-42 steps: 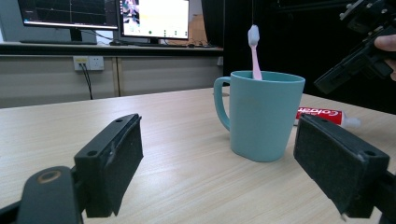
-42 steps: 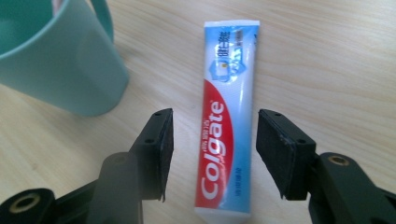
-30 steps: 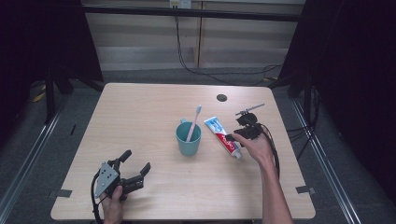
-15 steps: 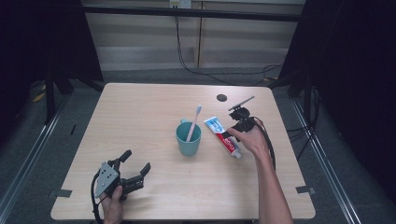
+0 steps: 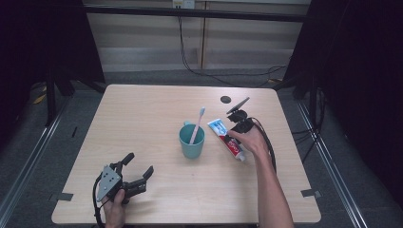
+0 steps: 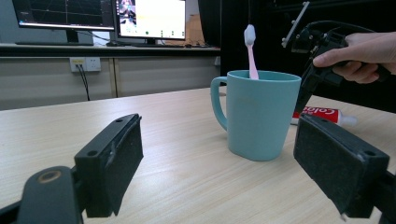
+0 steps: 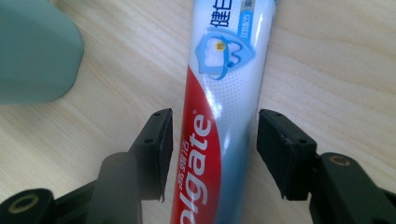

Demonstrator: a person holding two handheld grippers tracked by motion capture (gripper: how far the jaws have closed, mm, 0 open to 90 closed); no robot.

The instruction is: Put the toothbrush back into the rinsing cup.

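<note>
Pale wood covers the table (image 5: 142, 123), with dark curtains at both sides. Near its middle stands a teal mug (image 5: 192, 141) holding a pink toothbrush (image 5: 196, 125). Just to the mug's right lies a red-and-white toothpaste tube (image 7: 219, 116), flat on the wood. The right claw (image 7: 210, 154) points down over it, jaws straddling the tube with a sliver of space at each side, not pressing. The left claw (image 5: 138, 170) rests near the front left edge, jaws wide apart, holding nothing.
</note>
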